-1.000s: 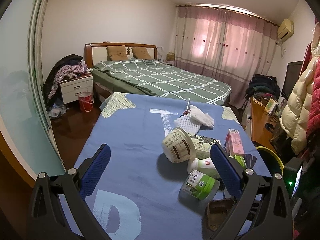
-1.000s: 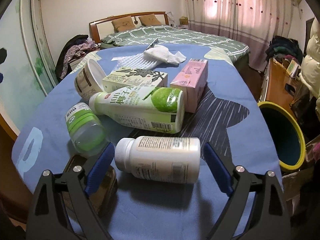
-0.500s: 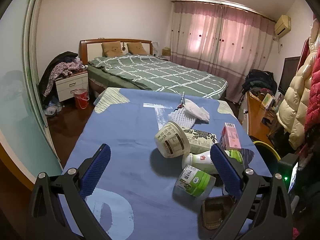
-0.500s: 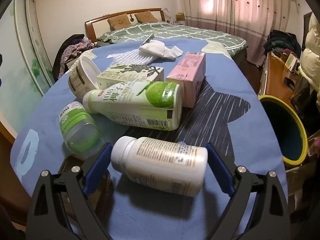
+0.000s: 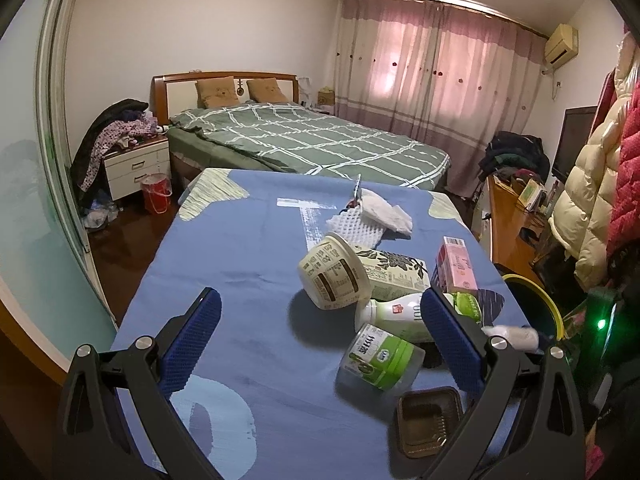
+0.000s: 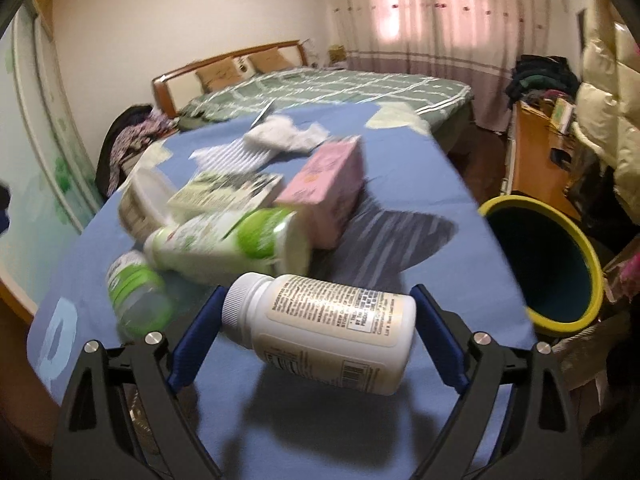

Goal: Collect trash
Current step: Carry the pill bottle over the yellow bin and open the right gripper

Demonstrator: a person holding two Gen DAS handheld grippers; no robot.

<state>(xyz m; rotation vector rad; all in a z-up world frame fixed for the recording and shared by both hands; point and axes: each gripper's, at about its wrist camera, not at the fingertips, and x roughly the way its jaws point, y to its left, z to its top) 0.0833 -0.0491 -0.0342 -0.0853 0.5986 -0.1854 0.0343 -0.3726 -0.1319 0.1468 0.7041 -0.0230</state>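
My right gripper [image 6: 316, 332] is shut on a white pill bottle [image 6: 324, 330], held lengthwise between the pads and lifted above the blue tablecloth [image 6: 400, 184]. The yellow-rimmed bin [image 6: 548, 264] stands off the table's right edge. My left gripper [image 5: 320, 340] is open and empty above the cloth's near left part. Trash lies in a heap: a beige cup [image 5: 332, 272], a green-white milk bottle [image 5: 392, 316], a green-lidded jar [image 5: 378, 356], a patterned carton [image 5: 396, 272], a pink carton [image 5: 456, 266], a brown tray [image 5: 432, 420], tissue [image 5: 386, 212].
A bed [image 5: 312, 144] stands behind the table. A nightstand [image 5: 136, 164] and red bucket [image 5: 156, 196] are at the left. A wooden desk [image 5: 516, 224] and hanging coats [image 5: 592, 200] are at the right. A white mesh sheet [image 5: 356, 230] lies by the tissue.
My right gripper has closed on the white pill bottle and lifted it off the cloth, swinging toward the bin. My left gripper has drifted slightly back and stayed open.
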